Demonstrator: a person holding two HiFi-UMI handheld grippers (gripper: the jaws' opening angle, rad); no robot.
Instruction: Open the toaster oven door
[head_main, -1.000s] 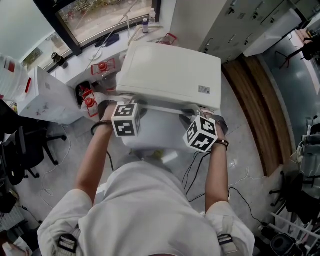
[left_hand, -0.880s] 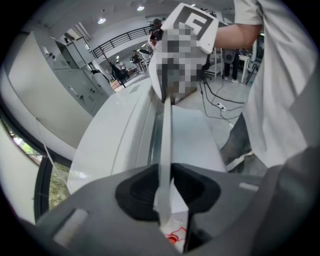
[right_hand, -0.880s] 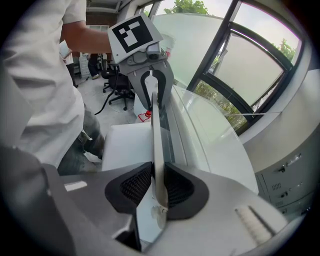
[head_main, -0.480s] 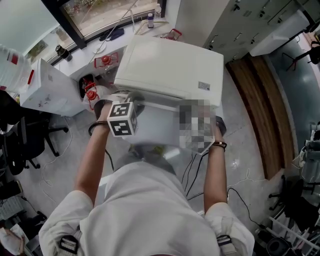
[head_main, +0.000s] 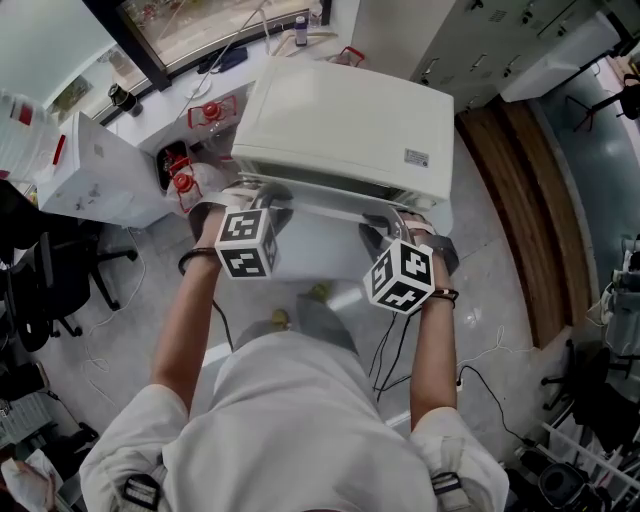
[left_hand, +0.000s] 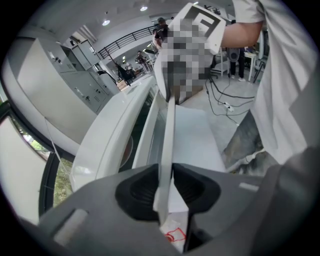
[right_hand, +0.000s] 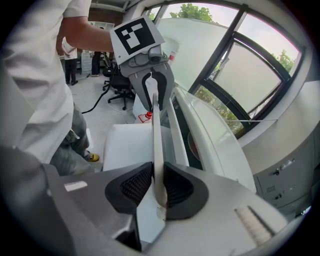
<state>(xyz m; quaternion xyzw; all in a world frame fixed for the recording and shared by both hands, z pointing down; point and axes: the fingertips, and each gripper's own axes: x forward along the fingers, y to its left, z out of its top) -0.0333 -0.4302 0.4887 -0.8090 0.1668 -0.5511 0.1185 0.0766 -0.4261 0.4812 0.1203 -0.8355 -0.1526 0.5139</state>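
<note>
White toaster oven (head_main: 345, 125): in front of the person (head_main: 290, 430), below the window (head_main: 200, 25) | door (head_main: 310, 262): ajar, top tilted outward | left claw (left_hand: 167, 186): clamped on one end of the handle bar (left_hand: 168, 135), jaws just closed slightly | right claw (right_hand: 157, 186): clenched on the bar's other end

Nothing legible — label (head_main: 417, 157) on toaster oven (head_main: 340, 125) too small.

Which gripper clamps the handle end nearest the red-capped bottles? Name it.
The left gripper, shut on the door handle at the end beside the red-capped bottles; the right gripper grips the opposite end.
</note>
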